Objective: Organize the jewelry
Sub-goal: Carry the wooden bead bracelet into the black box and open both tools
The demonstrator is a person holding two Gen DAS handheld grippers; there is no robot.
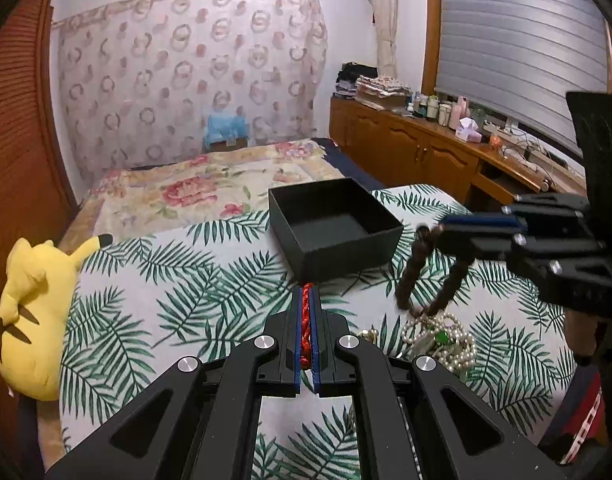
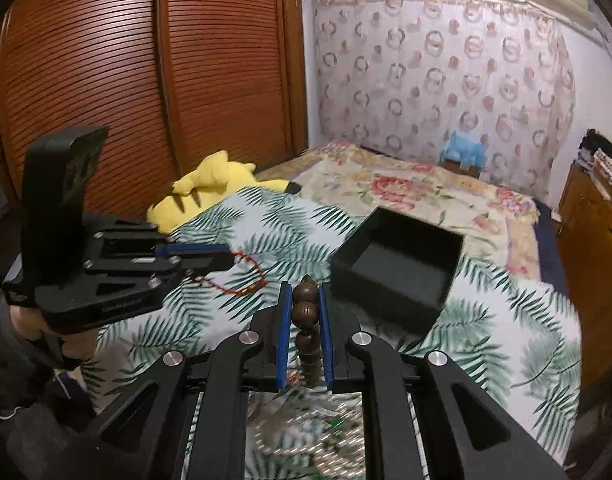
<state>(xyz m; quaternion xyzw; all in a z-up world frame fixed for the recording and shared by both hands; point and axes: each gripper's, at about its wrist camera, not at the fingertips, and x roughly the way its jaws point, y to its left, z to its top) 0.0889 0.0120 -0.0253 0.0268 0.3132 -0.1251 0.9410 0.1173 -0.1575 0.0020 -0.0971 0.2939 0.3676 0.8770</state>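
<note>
My left gripper (image 1: 306,294) is shut on a red cord necklace (image 1: 305,320) pinched between its blue pads. In the right wrist view the cord (image 2: 248,280) dangles from the left gripper (image 2: 228,257) over the palm-leaf sheet. My right gripper (image 2: 305,290) is shut on a strand of brown wooden beads (image 2: 305,312). From the left wrist view the strand (image 1: 410,272) hangs in a loop from the right gripper (image 1: 440,232). An open black box (image 1: 346,258) (image 2: 386,300) sits on the bed just beyond both grippers. A pile of pearl necklaces with green stones (image 1: 442,340) (image 2: 306,444) lies beneath the beads.
A yellow plush toy (image 1: 30,312) (image 2: 210,184) lies at the bed's left edge by the wooden wardrobe (image 2: 146,80). A floral blanket (image 1: 210,188) covers the far half of the bed. A wooden sideboard (image 1: 426,148) with bottles runs along the right wall.
</note>
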